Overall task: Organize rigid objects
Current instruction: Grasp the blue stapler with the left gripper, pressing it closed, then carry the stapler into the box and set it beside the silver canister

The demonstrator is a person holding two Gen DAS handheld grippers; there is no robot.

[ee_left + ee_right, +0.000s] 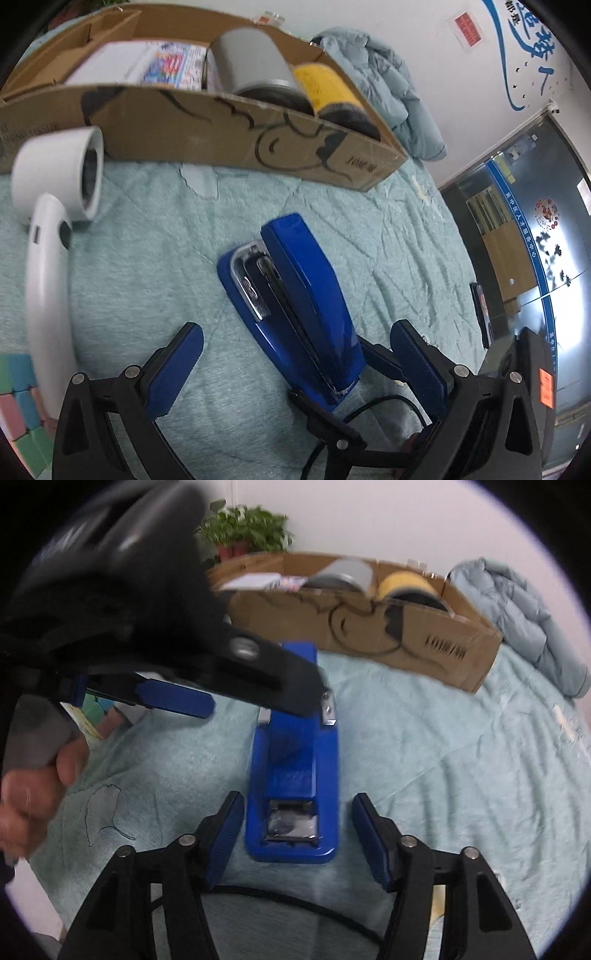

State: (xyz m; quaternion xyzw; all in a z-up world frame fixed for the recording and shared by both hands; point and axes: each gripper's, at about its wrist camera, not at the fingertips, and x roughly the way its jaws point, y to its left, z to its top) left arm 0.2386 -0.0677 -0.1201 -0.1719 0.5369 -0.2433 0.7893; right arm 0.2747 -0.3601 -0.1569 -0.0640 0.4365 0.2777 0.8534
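Blue stapler (295, 760) on bed, stiff, fairly heavy, slick plastic. My right tool (297, 834) released, straddling rear end; left tool (295, 369) released too. I'd pinch flat sides mid-body.

The stapler (303, 306) is solid blue with a silver metal magazine; each tool has black arms and blue finger pads (225, 834). The bed cover (147, 277) is pale teal with a quilted stitch pattern. The cardboard box (229, 129) is brown with black line drawings; the hair dryer (48, 236) is white.
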